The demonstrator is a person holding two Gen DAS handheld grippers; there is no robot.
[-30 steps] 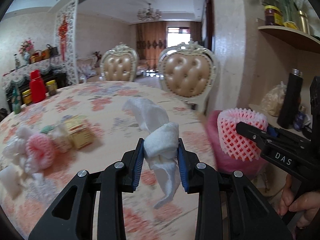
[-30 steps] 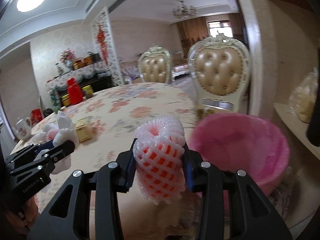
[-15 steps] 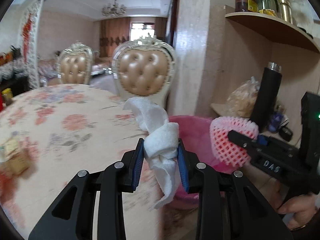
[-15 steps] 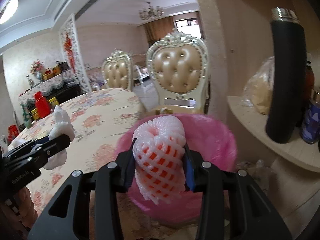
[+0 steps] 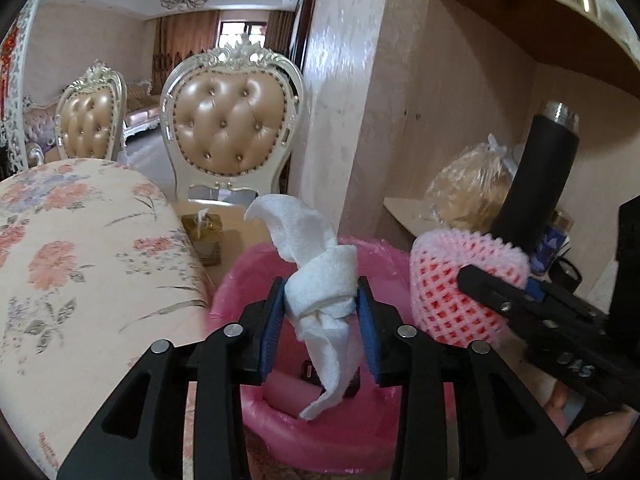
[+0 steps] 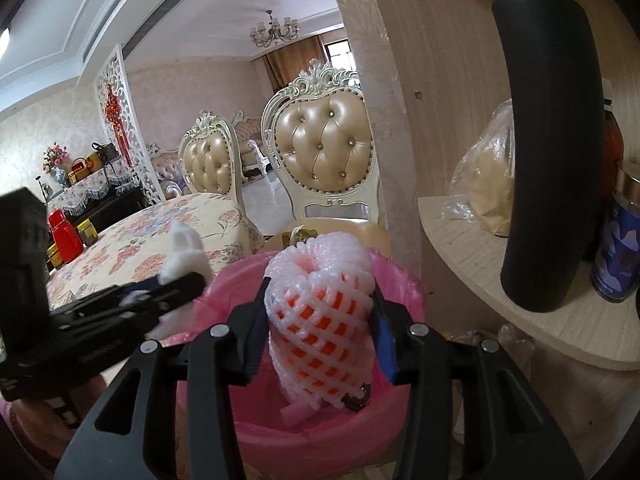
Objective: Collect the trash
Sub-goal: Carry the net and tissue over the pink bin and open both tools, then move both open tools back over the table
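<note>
Grippers now over pink-lined bin (image 5: 256, 264) — left gripper (image 5: 320, 304) fingers opening around white tissue (image 5: 320, 284), right gripper (image 6: 320, 320) fingers opening around foam fruit net (image 6: 320, 312); release beginning.

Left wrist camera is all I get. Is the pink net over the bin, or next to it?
Observer: Over it. In the right wrist view the net hangs above the bin's opening. It sits between the jaws of the right gripper, which are opening.
Operator: What's at the far side of the table? I can't see there.
Observer: A red jug and yellow jars show by the far side of the table.
Operator: Anything pretty back there?
Observer: Flowers on a sideboard by the wall.
</note>
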